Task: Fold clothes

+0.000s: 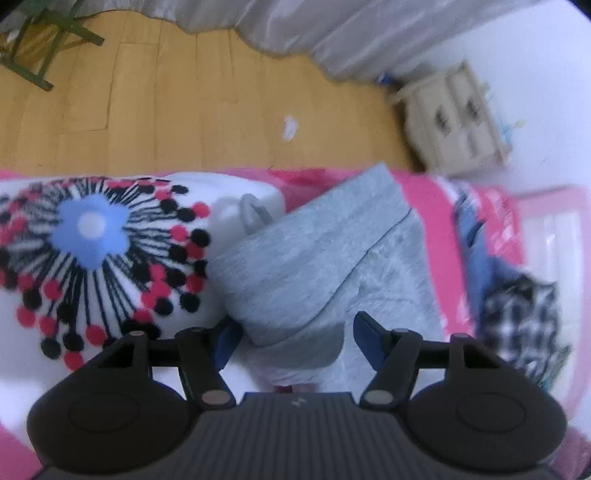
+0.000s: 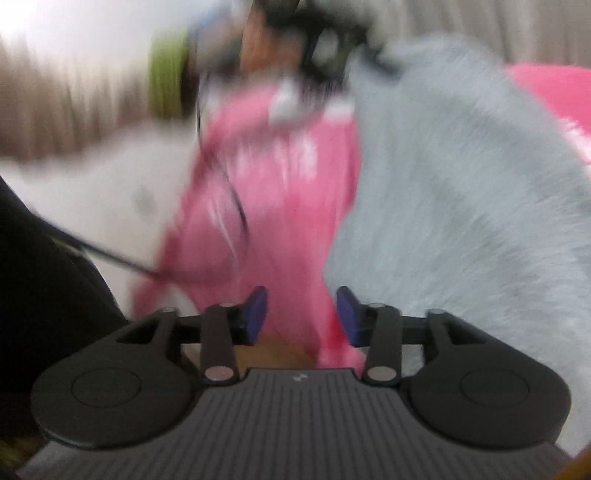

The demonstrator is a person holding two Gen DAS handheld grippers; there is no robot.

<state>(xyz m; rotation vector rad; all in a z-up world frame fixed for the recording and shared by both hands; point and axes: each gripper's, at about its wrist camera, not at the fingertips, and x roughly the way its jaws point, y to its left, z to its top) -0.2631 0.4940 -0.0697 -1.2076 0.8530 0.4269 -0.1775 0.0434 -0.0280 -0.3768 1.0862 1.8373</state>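
A pink bed (image 1: 424, 206) fills the near scene, with wood floor (image 1: 184, 110), curtain (image 1: 332, 29) and a small cabinet (image 1: 454, 118) beyond. A grey garment (image 1: 306, 266) lies folded on it beside a flowered pillow (image 1: 92, 240); checked clothes (image 1: 517, 317) sit right. Left claw (image 1: 295, 343) is spread, its pads clear of the cloth; right claw (image 2: 301, 314) is spread over pink bedding.

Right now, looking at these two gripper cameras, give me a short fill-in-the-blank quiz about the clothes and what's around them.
1. The folded grey knit garment lies on a bedcover coloured ____.
2. The white pillow with red and black dots has a flower whose colour is ____.
3. The floor beyond the bed is made of ____.
4. The jaws of the left gripper stand ____.

Missing words: pink; blue; wood; open
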